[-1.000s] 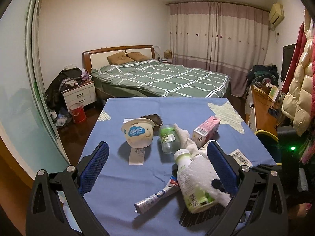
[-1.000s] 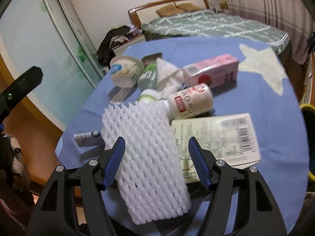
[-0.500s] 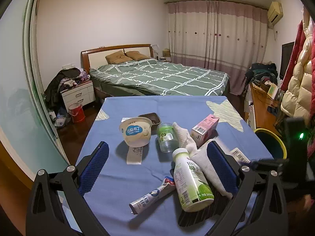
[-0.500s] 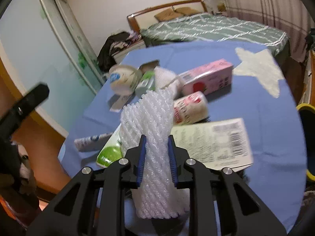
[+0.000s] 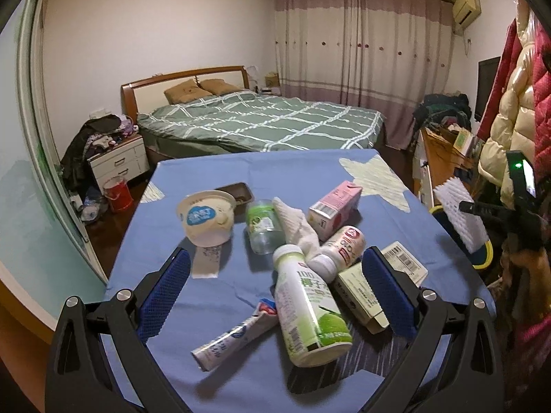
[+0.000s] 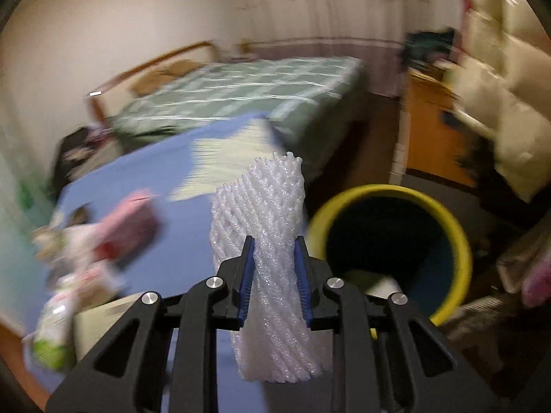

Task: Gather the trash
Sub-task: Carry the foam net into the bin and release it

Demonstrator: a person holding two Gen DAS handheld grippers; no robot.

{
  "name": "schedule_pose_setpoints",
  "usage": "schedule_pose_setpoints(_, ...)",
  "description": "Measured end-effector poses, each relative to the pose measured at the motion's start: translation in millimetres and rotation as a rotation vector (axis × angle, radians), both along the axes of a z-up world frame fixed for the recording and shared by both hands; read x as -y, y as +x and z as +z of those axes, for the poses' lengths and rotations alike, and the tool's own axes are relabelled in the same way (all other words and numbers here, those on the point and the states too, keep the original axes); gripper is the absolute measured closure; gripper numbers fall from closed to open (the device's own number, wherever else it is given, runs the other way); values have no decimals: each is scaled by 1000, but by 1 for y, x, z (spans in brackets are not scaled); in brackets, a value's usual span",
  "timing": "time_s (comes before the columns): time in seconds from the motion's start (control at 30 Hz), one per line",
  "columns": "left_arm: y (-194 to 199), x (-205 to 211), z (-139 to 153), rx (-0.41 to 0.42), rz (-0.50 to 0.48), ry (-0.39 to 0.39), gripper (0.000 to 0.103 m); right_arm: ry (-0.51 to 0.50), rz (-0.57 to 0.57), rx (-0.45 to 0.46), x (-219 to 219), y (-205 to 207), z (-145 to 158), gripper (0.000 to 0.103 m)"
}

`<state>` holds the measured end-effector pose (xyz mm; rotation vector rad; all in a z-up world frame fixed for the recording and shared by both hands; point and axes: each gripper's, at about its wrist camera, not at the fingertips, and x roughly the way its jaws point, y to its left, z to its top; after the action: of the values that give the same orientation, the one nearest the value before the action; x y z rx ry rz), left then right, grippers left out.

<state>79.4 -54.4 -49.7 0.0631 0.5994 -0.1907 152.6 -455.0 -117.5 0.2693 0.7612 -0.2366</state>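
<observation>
My right gripper (image 6: 274,254) is shut on a white foam net sleeve (image 6: 265,213) and holds it in the air beside the table's right edge, just left of a yellow-rimmed bin (image 6: 444,220). The sleeve also shows in the left wrist view (image 5: 459,215). My left gripper (image 5: 272,289) is open and empty over the blue table (image 5: 213,309). Between its fingers lie a green-white bottle (image 5: 310,306), a toothpaste tube (image 5: 237,335), a small red-white bottle (image 5: 341,249) and a flat carton (image 5: 361,296).
Farther on the table lie a yoghurt cup (image 5: 206,218), a clear green-label bottle (image 5: 263,225), a crumpled tissue (image 5: 298,227), a pink carton (image 5: 335,206) and a small dark tray (image 5: 237,191). A bed (image 5: 261,124) stands behind, a wooden desk (image 5: 444,165) to the right.
My right gripper closed on the foam sleeve, lifted it off the table and swung it right, next to the bin. My left gripper stayed open and hardly moved.
</observation>
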Motion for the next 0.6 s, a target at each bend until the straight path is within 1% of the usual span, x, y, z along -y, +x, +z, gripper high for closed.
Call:
schedule_pose_setpoints(0.13,4,11,-5,-17,-17,9,5,-10,-138,-66,55,16,-25,80)
schedule_pose_setpoints(0.2,5,16,-6,-21,-23,13,5,-6,-177,-93,76,20,-36,79)
schedule_pose_setpoints(0.33,10,19,-7,-28,-30,18,5,-16,-251,-149,109,32,-56,70)
schedule_pose_setpoints(0.37,10,19,-7,-30,-32,18,5,-14,-261,-153,114,31,-60,63)
schedule_pose_setpoints(0.4,11,19,-8,-32,-33,19,5,-14,-270,-155,117,31,-62,59)
schedule_pose_setpoints(0.6,17,26,-11,-43,-51,34,5,-2,-270,-140,120,23,-63,53)
